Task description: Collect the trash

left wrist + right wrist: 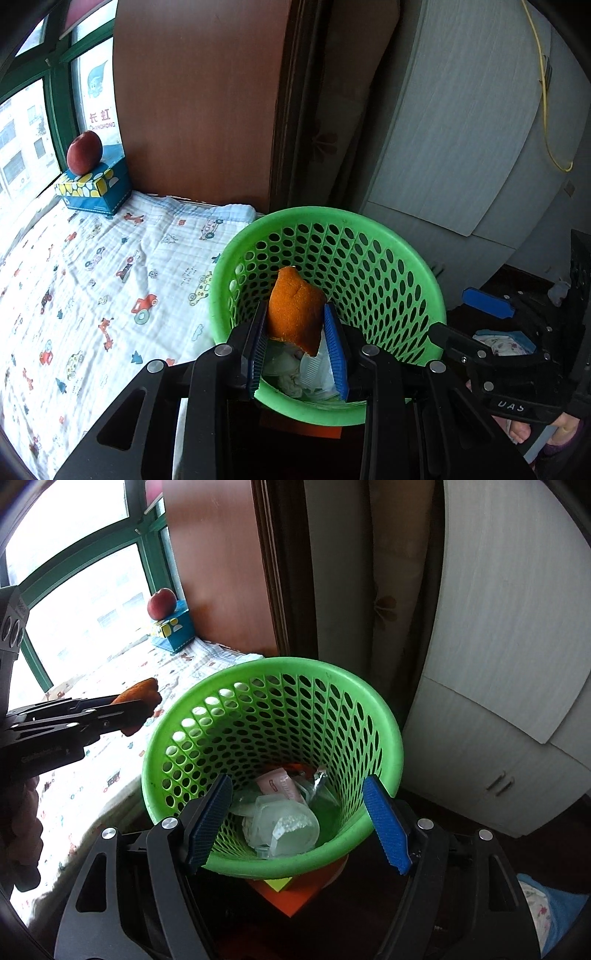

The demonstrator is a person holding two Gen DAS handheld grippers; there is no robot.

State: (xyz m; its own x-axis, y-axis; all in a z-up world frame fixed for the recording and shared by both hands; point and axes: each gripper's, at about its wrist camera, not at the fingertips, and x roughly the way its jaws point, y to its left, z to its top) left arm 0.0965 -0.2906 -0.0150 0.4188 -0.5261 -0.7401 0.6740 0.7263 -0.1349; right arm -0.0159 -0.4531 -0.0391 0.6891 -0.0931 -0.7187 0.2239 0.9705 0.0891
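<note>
Wastebasket [273,716], green and perforated, stands beside the bed [92,280] with wrappers and a plastic cup [291,827] inside. Right tongs [297,825] gape unladen at its near rim; left tongs [298,334] clench orange peel [293,308], which should clear the rim before release.

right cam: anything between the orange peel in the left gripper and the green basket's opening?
Nothing. In the right wrist view the orange peel sits just outside the green basket rim, with only patterned bedsheet behind the gap.
</note>
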